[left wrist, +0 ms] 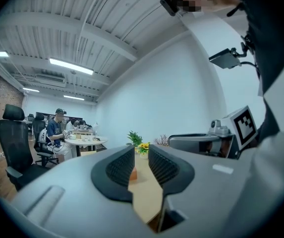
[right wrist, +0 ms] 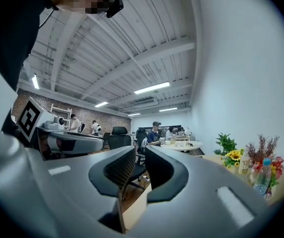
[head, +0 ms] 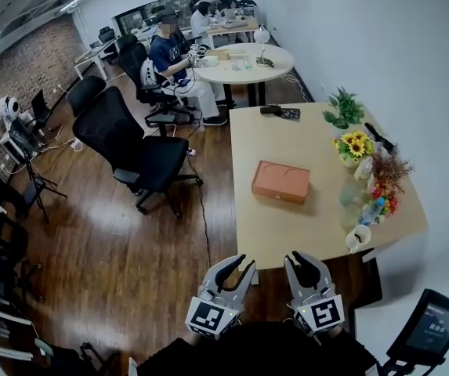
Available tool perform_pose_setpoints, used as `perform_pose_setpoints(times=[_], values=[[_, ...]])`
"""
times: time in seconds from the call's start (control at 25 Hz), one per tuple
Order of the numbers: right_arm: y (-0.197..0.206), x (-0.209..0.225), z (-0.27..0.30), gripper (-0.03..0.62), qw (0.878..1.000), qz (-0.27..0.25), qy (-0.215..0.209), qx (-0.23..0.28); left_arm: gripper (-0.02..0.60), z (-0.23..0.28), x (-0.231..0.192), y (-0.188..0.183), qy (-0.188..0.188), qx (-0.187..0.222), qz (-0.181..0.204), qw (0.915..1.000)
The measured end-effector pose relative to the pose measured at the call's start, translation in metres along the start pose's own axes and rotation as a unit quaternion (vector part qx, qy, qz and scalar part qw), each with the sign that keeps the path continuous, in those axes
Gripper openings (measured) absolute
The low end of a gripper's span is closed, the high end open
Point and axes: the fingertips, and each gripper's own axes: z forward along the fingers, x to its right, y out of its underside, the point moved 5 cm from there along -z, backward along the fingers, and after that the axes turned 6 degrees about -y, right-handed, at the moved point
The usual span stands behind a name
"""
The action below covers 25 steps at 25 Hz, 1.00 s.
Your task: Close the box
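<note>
box [head: 280,182]: orange, lid flat, mid-table, long axis left-right, slightly skewed | room: bare table [head: 287,237] near and left of it; sunflowers [head: 355,143] along right edge | left gripper [head: 238,264]: short of near edge, pointing far, jaws narrow, empty | right gripper [head: 305,260]: alongside, jaws closing, nothing between

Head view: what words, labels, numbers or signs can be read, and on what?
No text is legible.
Screen: pale print, too small to read.
Left cube, right cube: square markers only, no words.
Box: no print shows.
</note>
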Motion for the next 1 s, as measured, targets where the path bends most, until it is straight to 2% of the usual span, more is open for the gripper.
perform_pose_setpoints(times=[0.16,0.56,1.0], values=[[0.002,0.001,-0.002,0.060,1.000,-0.015,-0.012,0.003,0.067,0.004,0.004,0.009,-0.004,-0.007,0.001,1.0000],[0.010,0.005,-0.009,0.055,1.000,-0.002,-0.001,-0.014,0.068,0.005,0.002,0.017,-0.014,-0.029,-0.021,0.9993],[0.023,0.005,-0.014,0.051,0.999,0.016,0.014,-0.033,0.067,0.007,0.006,0.030,0.002,-0.041,-0.024,0.9988]])
